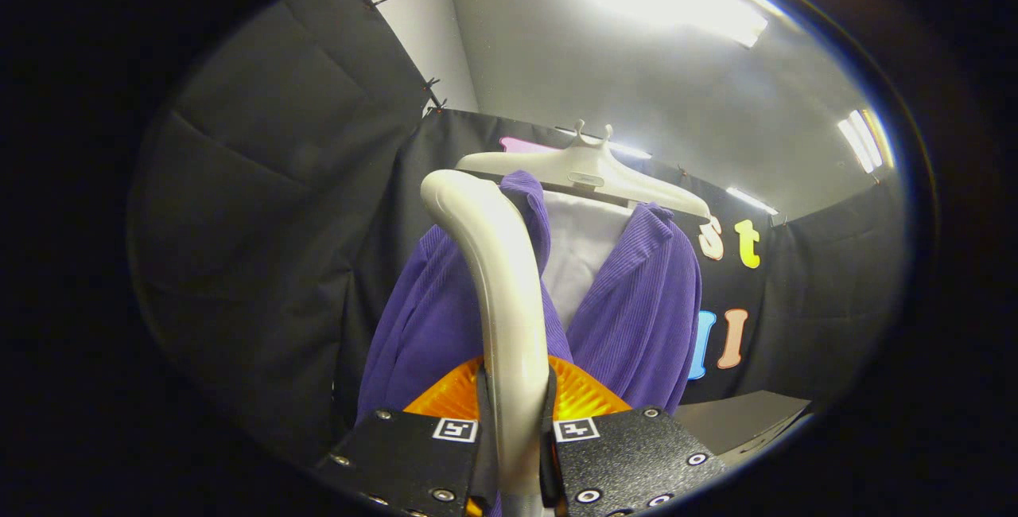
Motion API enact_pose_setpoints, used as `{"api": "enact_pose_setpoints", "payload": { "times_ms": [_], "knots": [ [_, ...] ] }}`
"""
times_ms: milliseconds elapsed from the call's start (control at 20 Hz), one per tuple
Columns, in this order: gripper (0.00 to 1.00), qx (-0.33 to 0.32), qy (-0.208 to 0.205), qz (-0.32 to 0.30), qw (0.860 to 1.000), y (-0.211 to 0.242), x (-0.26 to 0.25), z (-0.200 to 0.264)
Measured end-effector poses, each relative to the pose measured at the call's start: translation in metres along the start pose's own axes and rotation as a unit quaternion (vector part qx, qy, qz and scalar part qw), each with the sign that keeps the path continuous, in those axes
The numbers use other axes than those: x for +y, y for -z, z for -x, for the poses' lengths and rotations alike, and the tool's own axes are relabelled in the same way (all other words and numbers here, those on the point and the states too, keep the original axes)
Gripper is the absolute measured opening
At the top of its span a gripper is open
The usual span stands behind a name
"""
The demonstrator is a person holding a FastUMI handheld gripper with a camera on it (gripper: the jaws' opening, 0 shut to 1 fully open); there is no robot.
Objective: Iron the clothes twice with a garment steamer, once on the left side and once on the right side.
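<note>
The garment steamer [497, 294] is standing upright between the claw's fingers, its pale curved handle rising ahead of them and its orange body sitting just behind their tips, with the claw [515, 429] pinching the handle from both sides. Just beyond the steamer, a purple corduroy jacket [636, 310] over a white shirt [580, 254] is hanging on a white hanger [584, 171], the steamer's handle overlapping the jacket's left front. Black cloth walls [262, 246] are enclosing the booth, and a grey table [740, 417] is showing low beside the jacket.
</note>
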State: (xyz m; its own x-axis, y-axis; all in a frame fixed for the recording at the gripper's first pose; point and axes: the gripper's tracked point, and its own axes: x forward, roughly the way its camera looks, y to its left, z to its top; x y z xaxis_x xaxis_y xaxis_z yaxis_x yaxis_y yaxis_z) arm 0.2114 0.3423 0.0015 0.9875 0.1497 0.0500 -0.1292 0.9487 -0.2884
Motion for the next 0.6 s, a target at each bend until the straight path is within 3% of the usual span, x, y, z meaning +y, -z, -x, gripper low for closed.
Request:
{"api": "enact_pose_setpoints", "payload": {
  "times_ms": [600],
  "knots": [
    [0.2,0.03,0.009,0.053,0.998,0.05,0.001,-0.016]
  ]
}}
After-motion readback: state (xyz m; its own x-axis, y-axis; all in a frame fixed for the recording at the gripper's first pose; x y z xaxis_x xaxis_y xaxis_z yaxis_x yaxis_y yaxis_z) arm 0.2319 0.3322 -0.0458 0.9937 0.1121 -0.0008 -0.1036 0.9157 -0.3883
